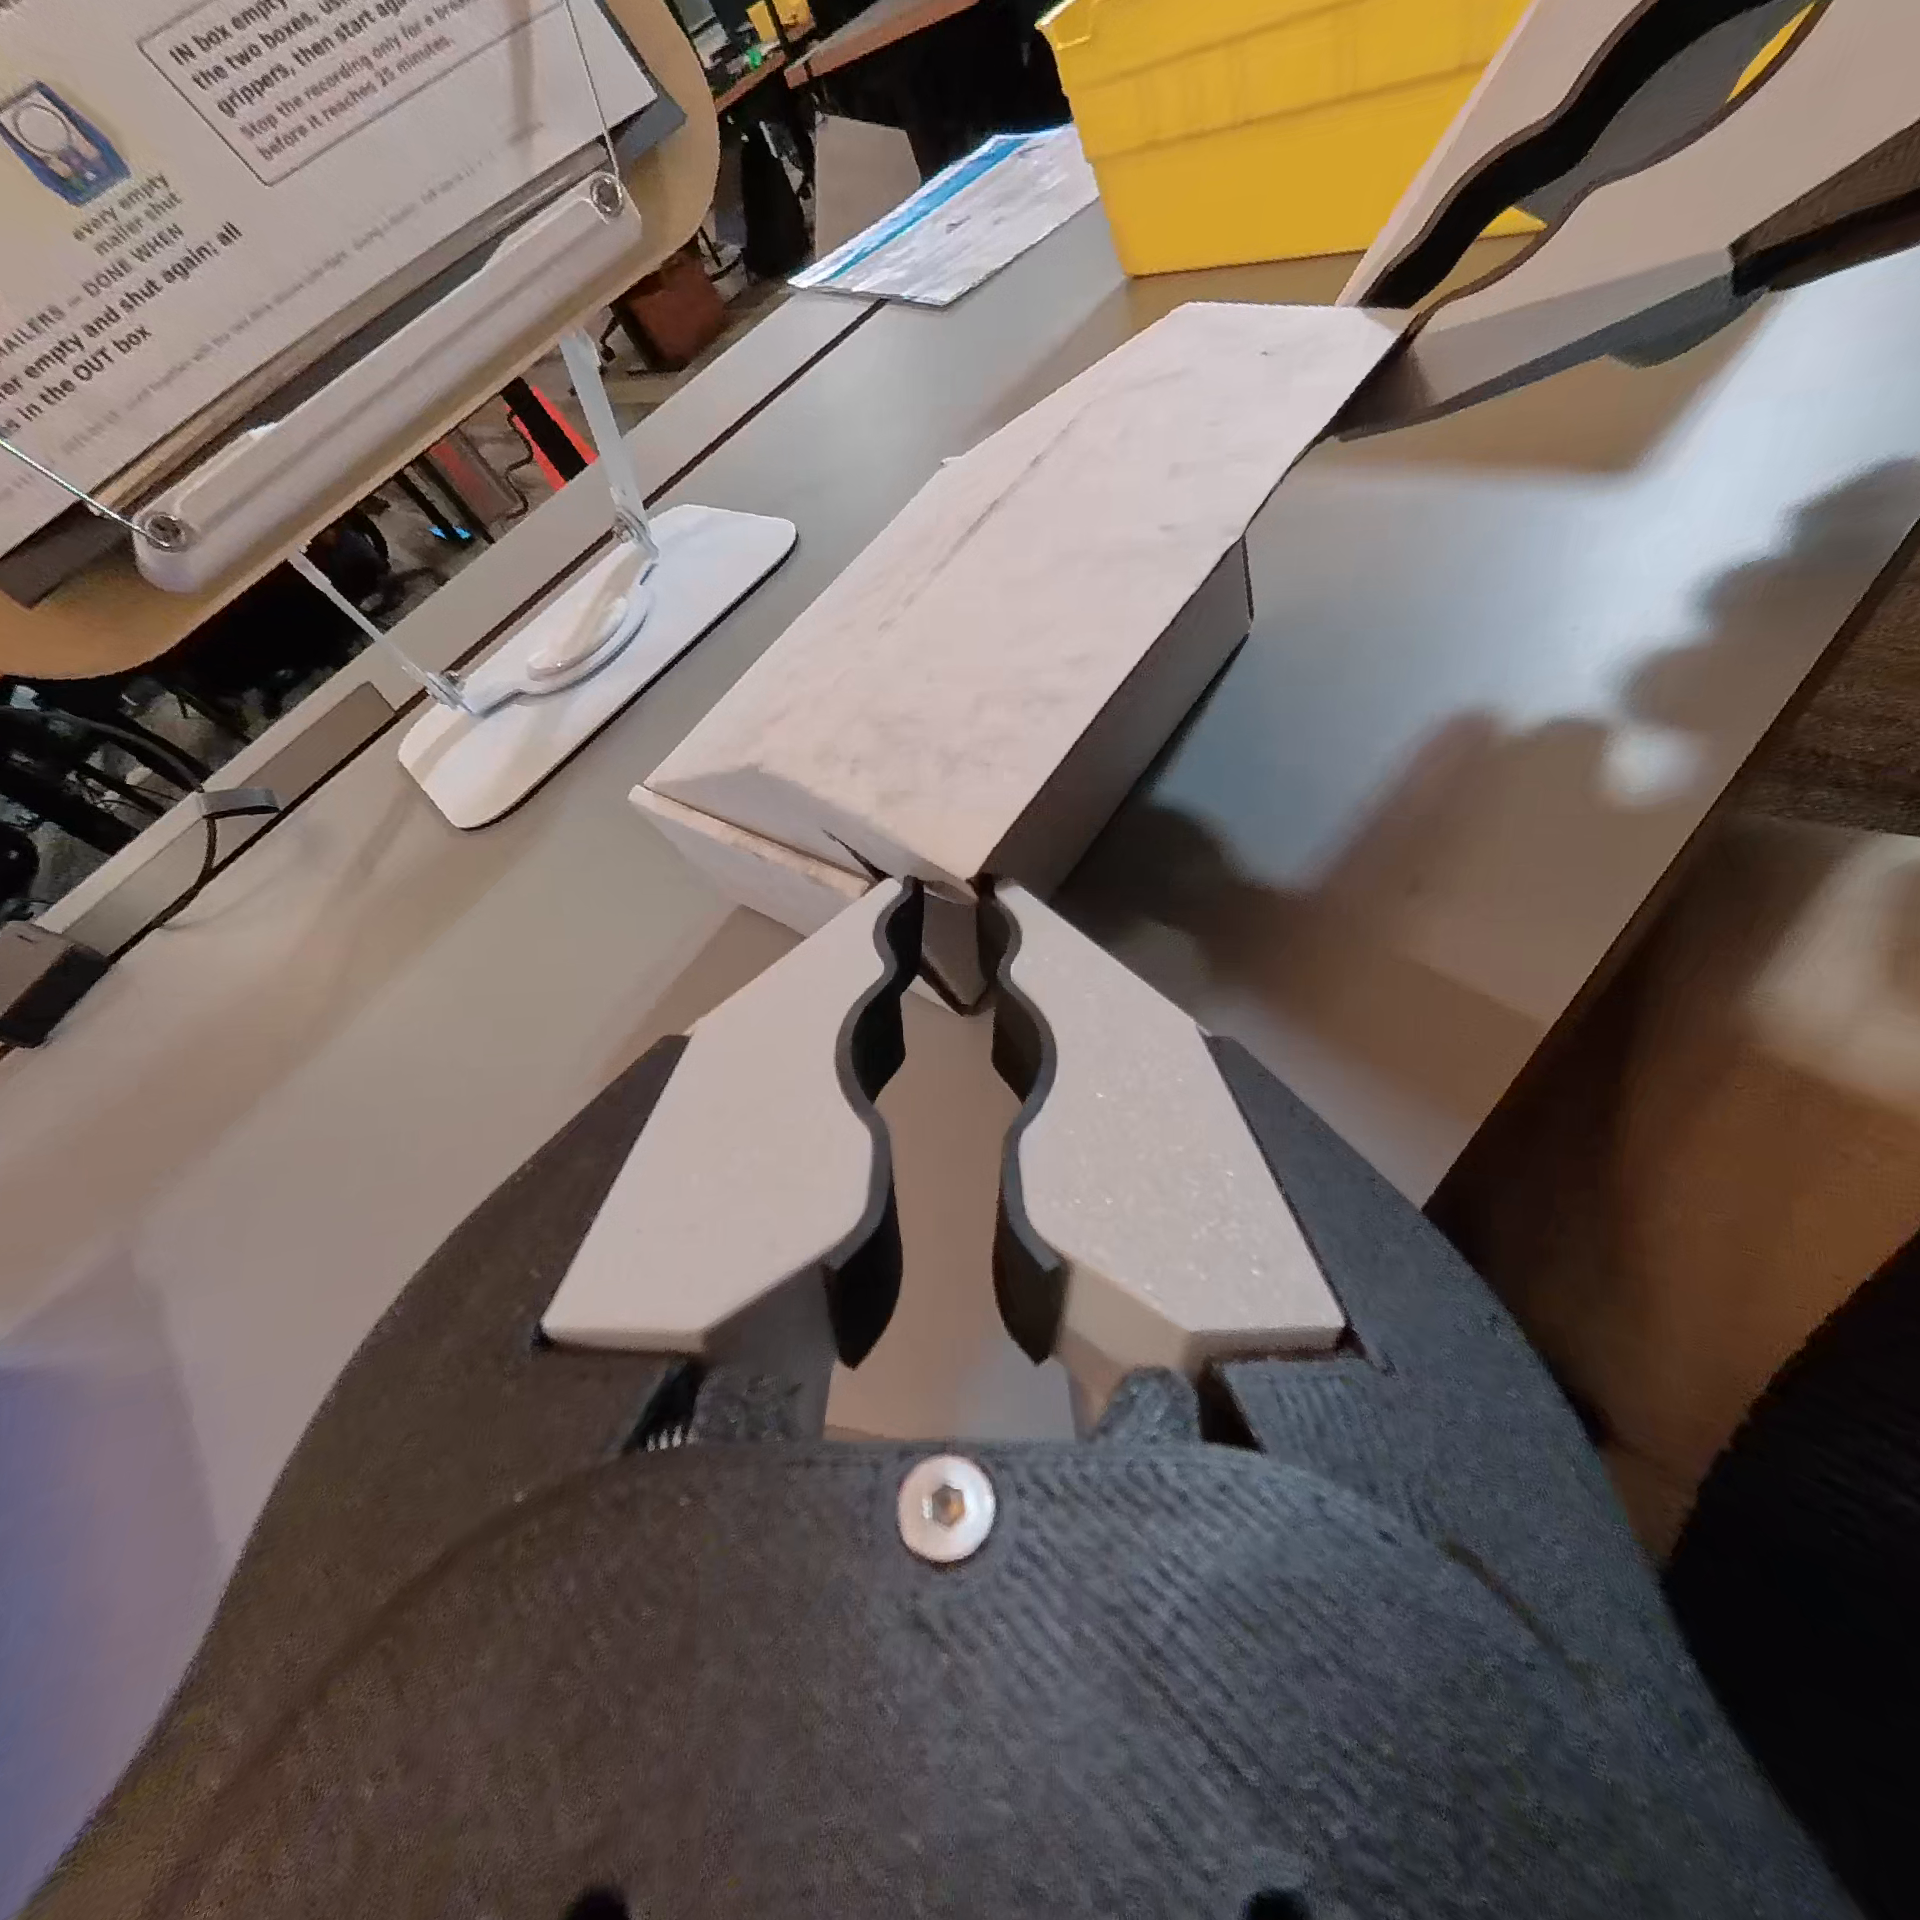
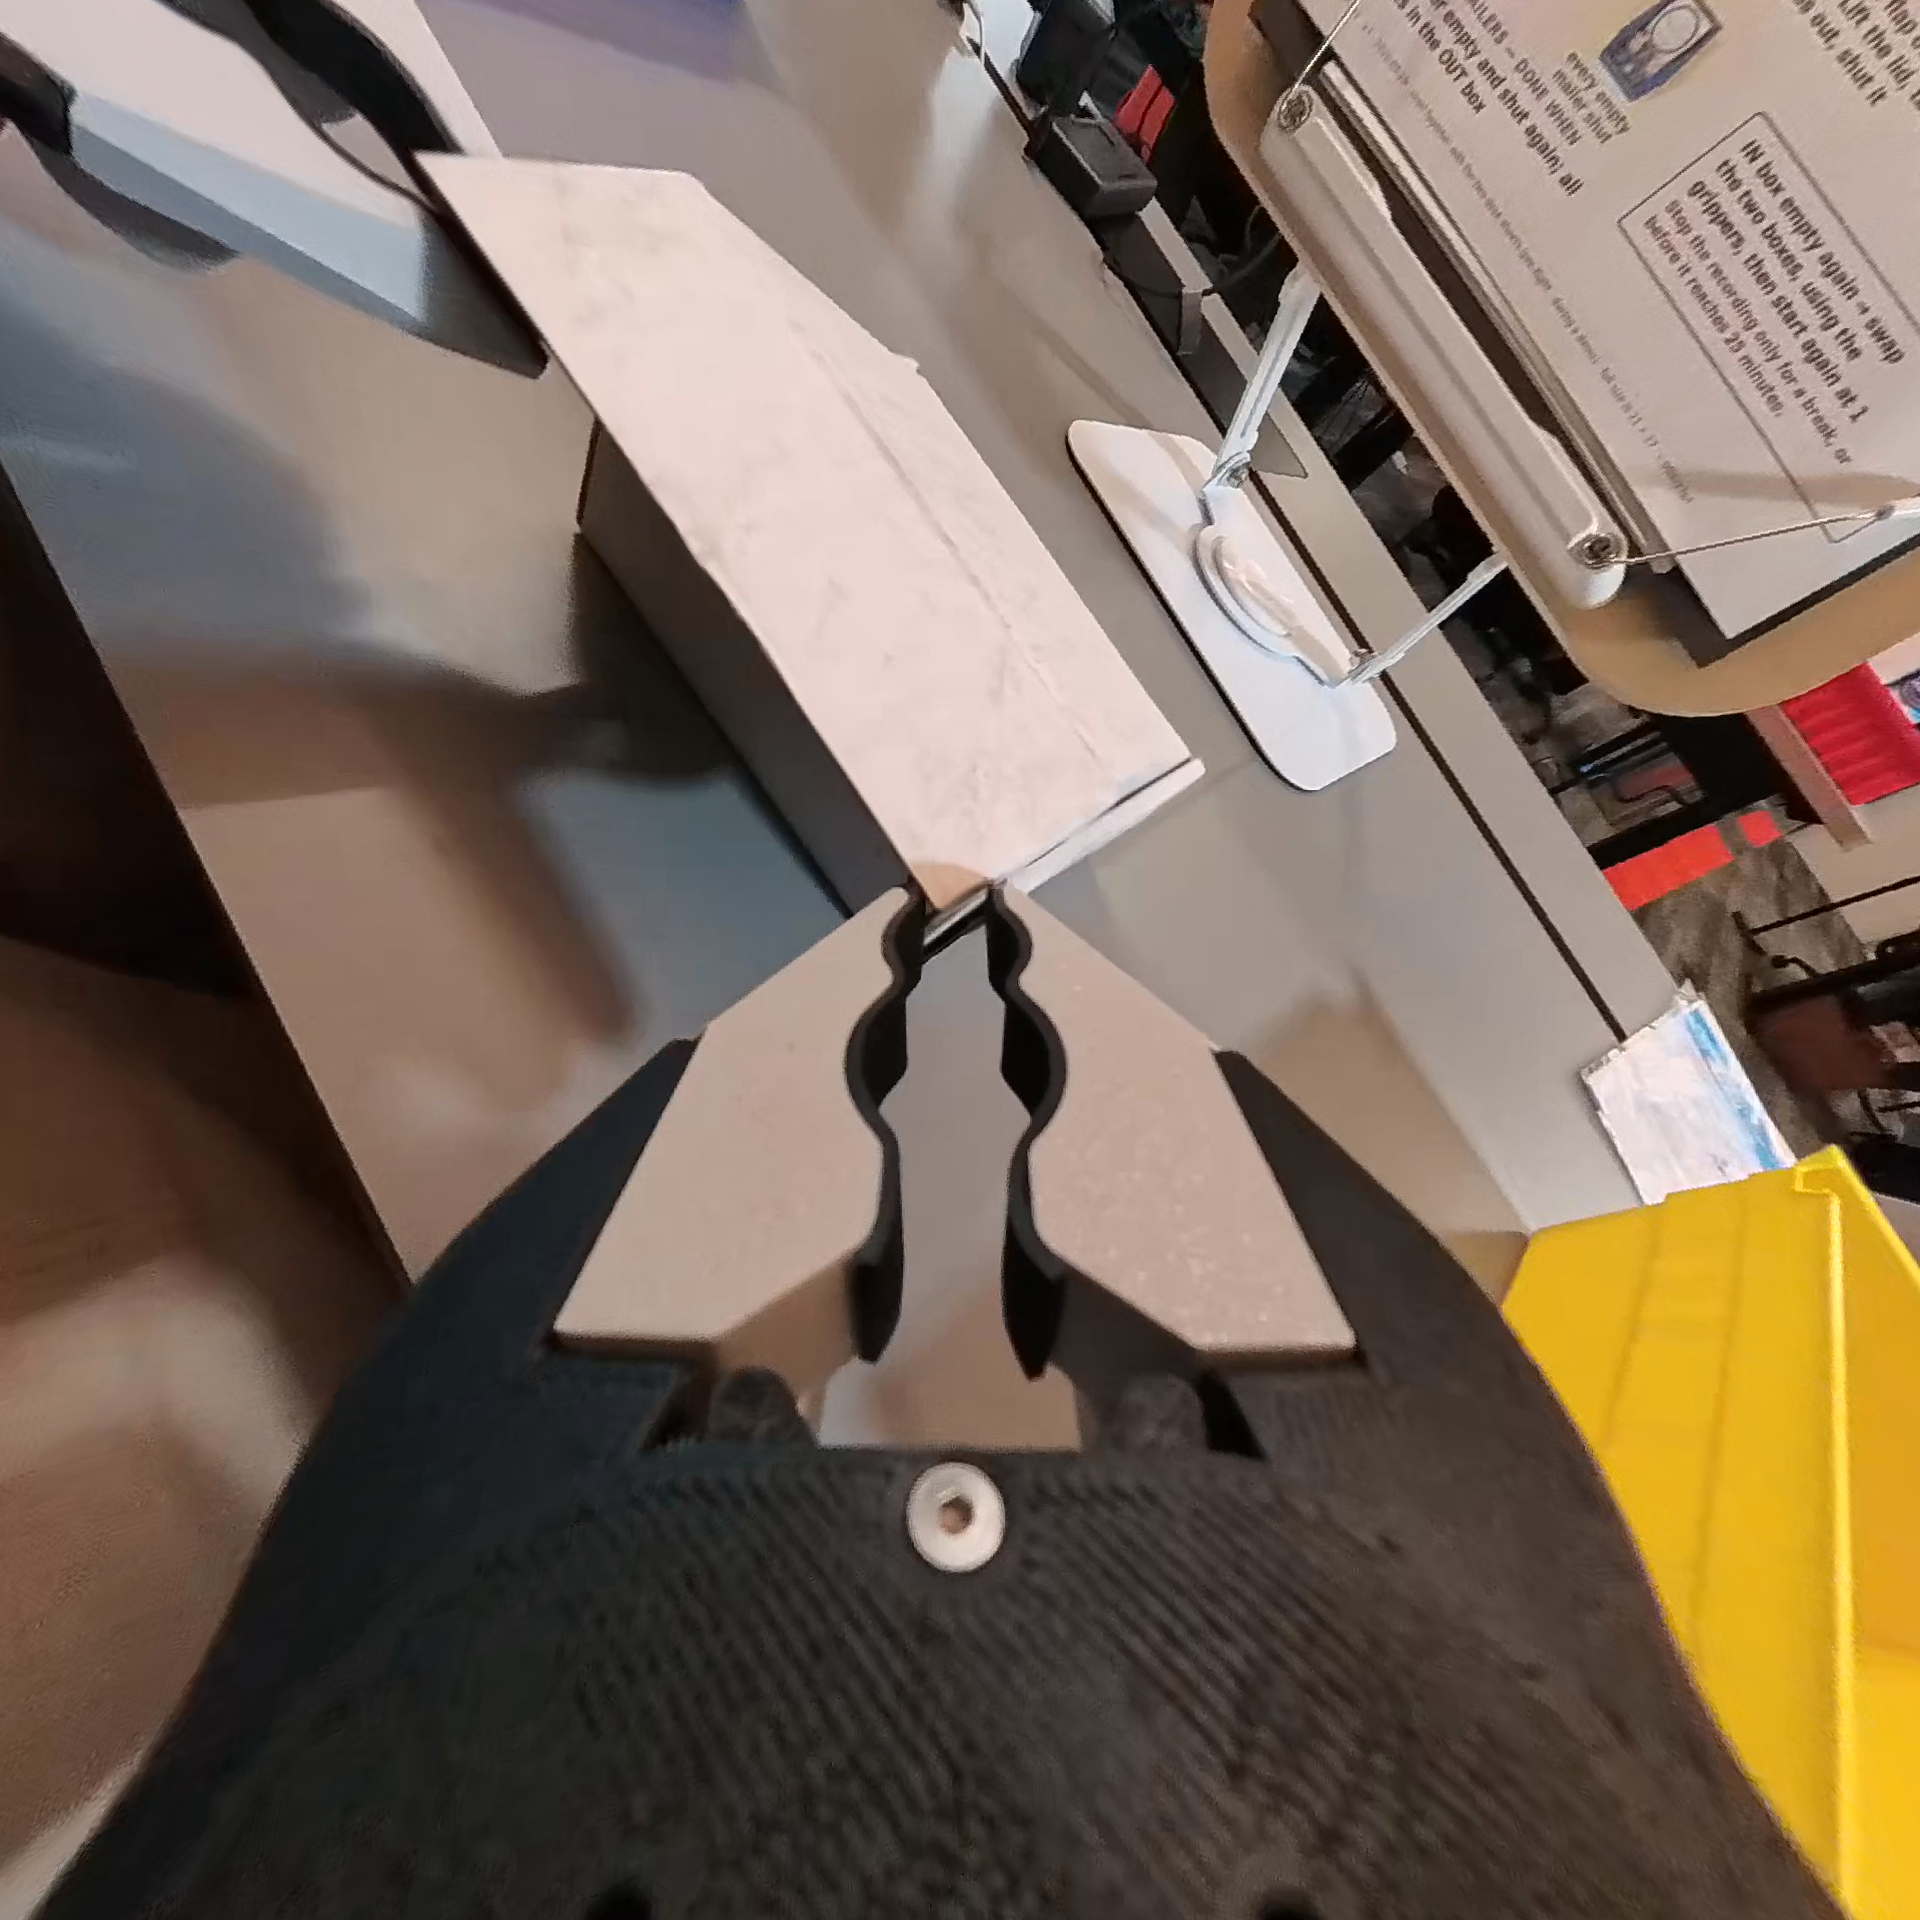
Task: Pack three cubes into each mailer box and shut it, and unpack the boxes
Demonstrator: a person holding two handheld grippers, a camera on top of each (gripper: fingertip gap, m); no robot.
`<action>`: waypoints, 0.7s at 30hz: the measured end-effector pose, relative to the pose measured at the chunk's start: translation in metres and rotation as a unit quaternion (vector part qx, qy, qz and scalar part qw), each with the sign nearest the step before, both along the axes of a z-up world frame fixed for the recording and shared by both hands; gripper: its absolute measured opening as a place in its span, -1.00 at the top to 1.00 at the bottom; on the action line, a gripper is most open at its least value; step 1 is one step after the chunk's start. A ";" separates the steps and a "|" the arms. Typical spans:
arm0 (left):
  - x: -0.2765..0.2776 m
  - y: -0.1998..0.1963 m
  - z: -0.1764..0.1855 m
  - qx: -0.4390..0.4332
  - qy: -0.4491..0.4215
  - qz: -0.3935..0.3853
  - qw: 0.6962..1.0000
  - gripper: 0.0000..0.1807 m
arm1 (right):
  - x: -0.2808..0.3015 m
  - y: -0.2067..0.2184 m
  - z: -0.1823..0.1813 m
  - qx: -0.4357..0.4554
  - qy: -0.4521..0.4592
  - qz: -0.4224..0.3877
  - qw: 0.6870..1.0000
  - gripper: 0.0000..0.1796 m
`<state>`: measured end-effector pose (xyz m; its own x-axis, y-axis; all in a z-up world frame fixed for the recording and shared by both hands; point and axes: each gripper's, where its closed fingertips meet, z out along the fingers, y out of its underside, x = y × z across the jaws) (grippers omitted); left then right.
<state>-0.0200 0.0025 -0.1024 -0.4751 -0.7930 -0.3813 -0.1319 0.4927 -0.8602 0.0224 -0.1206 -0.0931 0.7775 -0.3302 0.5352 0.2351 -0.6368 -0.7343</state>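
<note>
The white mailer box [image 1: 966, 644] was held lid-shut just above the desk [image 1: 312, 1039], long axis running btwn both tongs. Left tongs [image 1: 948, 894] were clamped on one end corner, right tongs [image 2: 954, 900] on the opp. end; each equally near.

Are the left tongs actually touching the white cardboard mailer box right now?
Touching. The left wrist view shows the left tongs closed on the near corner of the white cardboard mailer box, with cardboard pinched between the tips.
</note>
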 end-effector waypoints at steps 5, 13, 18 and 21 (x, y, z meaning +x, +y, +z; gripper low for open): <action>-0.001 0.001 0.001 0.008 -0.004 -0.004 1.000 0.95 | -0.001 0.000 0.002 0.025 0.032 0.002 0.999 0.90; -0.004 0.001 0.000 0.018 -0.001 -0.014 1.000 0.98 | -0.006 -0.001 0.002 0.037 0.088 0.005 0.995 0.91; -0.004 0.001 -0.006 0.025 0.012 -0.014 1.000 0.99 | -0.009 0.000 -0.006 0.018 0.106 0.002 0.994 0.91; -0.003 0.003 -0.008 0.026 0.016 -0.011 0.999 1.00 | -0.009 0.000 -0.009 0.012 0.111 0.000 0.994 0.92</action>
